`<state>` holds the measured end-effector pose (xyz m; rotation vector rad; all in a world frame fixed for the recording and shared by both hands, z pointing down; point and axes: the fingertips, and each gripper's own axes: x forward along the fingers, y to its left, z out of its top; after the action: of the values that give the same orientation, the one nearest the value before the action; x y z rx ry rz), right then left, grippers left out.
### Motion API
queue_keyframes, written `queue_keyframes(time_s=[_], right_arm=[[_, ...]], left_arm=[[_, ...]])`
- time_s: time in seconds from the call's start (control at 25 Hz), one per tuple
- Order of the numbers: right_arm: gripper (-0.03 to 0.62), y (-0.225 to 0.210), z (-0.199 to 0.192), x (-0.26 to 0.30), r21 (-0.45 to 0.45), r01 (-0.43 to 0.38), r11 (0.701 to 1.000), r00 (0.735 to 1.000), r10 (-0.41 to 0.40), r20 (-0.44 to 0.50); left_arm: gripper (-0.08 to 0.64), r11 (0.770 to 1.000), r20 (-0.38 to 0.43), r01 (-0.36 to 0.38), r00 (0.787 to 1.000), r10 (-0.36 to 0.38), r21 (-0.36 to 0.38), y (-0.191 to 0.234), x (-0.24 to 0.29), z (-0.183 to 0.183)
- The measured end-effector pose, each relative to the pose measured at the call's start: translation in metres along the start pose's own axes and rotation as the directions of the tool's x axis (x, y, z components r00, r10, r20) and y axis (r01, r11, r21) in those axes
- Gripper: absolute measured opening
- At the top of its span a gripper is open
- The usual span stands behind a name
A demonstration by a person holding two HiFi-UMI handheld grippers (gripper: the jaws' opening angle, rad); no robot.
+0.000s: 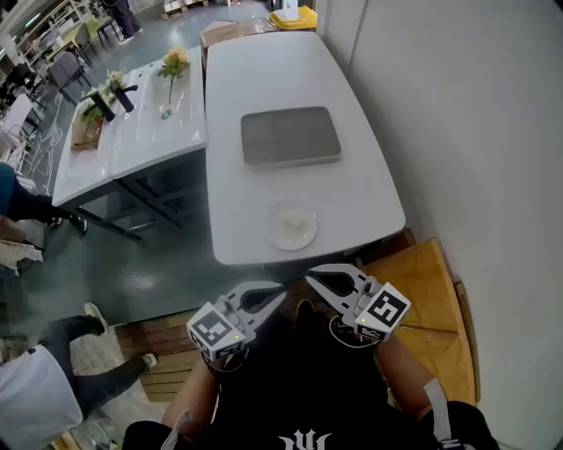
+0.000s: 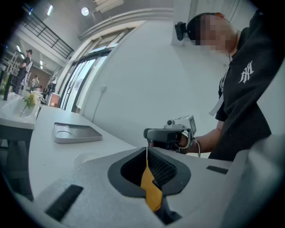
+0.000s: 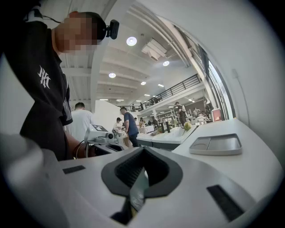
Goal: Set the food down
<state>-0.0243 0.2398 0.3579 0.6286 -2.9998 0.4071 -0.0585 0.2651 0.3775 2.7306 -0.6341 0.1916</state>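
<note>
A small white plate point(image 1: 291, 227) lies near the front edge of the long white table point(image 1: 369, 198), with a pale piece of food point(image 1: 298, 224) on it. A grey tray point(image 1: 290, 136) lies further back, also in the left gripper view as the tray point(image 2: 75, 132) and in the right gripper view as the tray point(image 3: 216, 144). My left gripper point(image 1: 281, 290) and right gripper point(image 1: 310, 279) hang side by side just before the table's front edge, tips nearly meeting. Both are shut with nothing held: the left gripper point(image 2: 147, 150) faces the right one, and the right gripper point(image 3: 142, 150) likewise.
A white wall runs along the table's right side. A wooden box point(image 1: 431, 299) stands at the right by my arm. A second white table point(image 1: 132, 132) with flowers point(image 1: 173, 63) stands at the left, a yellow bin point(image 1: 295, 18) at the far end. People stand at the left point(image 1: 53, 387).
</note>
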Motion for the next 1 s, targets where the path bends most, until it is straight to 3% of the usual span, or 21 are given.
queue_keyframes(time_s=[0.2,0.48,0.64,0.76,0.92,0.96,1.0], right_arm=[[0.003,0.001,-0.002,0.010,-0.017,0.007,1.000,1.000,-0.007,-0.025],[0.005,0.002,-0.001,0.022,0.005,0.053,0.999,0.998,-0.053,-0.035],[0.005,-0.006,-0.004,0.027,0.044,0.096,0.994,0.993,-0.093,-0.066],[0.006,-0.019,-0.014,0.028,0.069,0.146,0.987,0.982,-0.136,-0.135],[0.010,-0.045,-0.025,0.028,0.132,0.199,0.971,0.967,-0.173,-0.187],[0.057,-0.056,-0.029,0.027,0.149,0.216,0.965,0.962,-0.184,-0.203],[0.154,-0.066,-0.033,0.027,0.167,0.226,0.960,0.958,-0.188,-0.218]], left_arm=[[0.009,1.000,-0.047,0.001,0.999,-0.003,-0.022,0.007,-0.010,-0.018],[0.009,0.998,0.002,0.031,1.000,-0.031,-0.052,0.016,-0.027,-0.021],[0.009,0.995,0.020,0.013,1.000,-0.011,-0.101,0.036,-0.037,-0.023],[0.009,0.990,-0.022,-0.009,1.000,0.006,-0.142,0.053,-0.039,-0.033],[0.009,0.969,-0.079,-0.090,0.994,0.073,-0.232,0.082,-0.041,-0.047],[0.011,0.962,-0.087,-0.106,0.992,0.087,-0.253,0.088,-0.039,-0.049],[0.011,0.956,-0.093,-0.118,0.991,0.096,-0.270,0.095,-0.036,-0.051]])
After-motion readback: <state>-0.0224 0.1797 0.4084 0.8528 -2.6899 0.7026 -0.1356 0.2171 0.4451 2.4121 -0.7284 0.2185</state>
